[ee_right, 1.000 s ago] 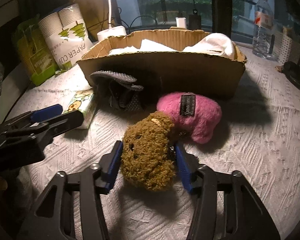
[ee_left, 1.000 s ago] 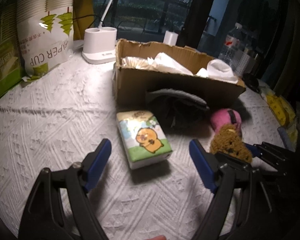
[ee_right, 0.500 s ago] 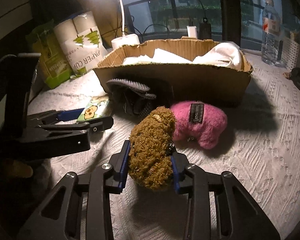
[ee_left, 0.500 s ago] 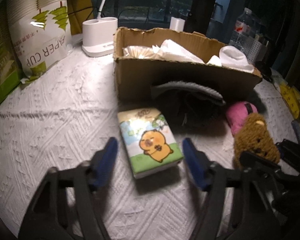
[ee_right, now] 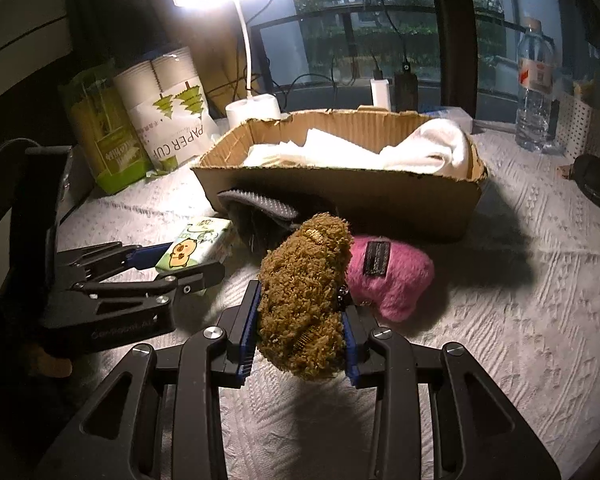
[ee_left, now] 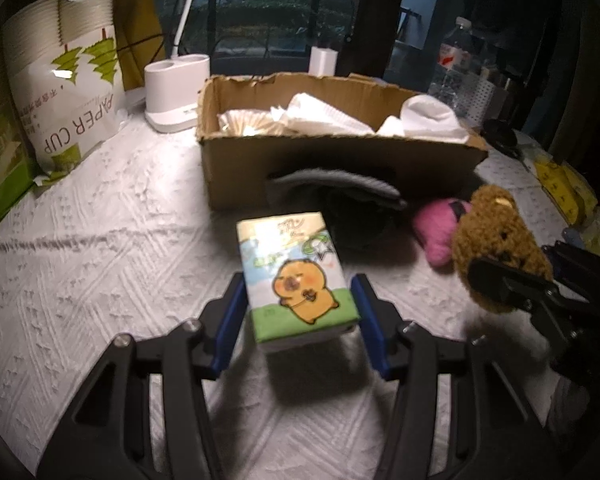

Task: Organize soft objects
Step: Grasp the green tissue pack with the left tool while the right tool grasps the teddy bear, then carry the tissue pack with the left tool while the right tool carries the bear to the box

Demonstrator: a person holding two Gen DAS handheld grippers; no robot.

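A tissue pack point(ee_left: 288, 252) with a cartoon animal sits between the blue pads of my left gripper point(ee_left: 298, 300). The jaws are closing on its sides, and it hangs just above the white cloth with a shadow under it. My right gripper point(ee_right: 302, 312) is shut on a brown plush toy point(ee_right: 304, 280), held off the table. A pink plush point(ee_right: 388, 276) lies behind the toy on the cloth. Against the cardboard box point(ee_right: 340, 196) leans a dark grey glove point(ee_right: 260, 208). White soft items fill the box. The right wrist view shows the left gripper point(ee_right: 176, 262) and pack point(ee_right: 196, 246) at the left.
A paper cup bag point(ee_left: 68, 92) and a green package point(ee_right: 100, 128) stand at the back left, with a lit desk lamp's base point(ee_left: 176, 92) beside the box. A water bottle point(ee_right: 536, 80) is at the back right, and yellow items point(ee_left: 560, 188) lie at the right edge.
My left jaws have narrowed from wide apart onto the tissue pack, which has come off the cloth. The right gripper has tightened on the brown plush and lifted it.
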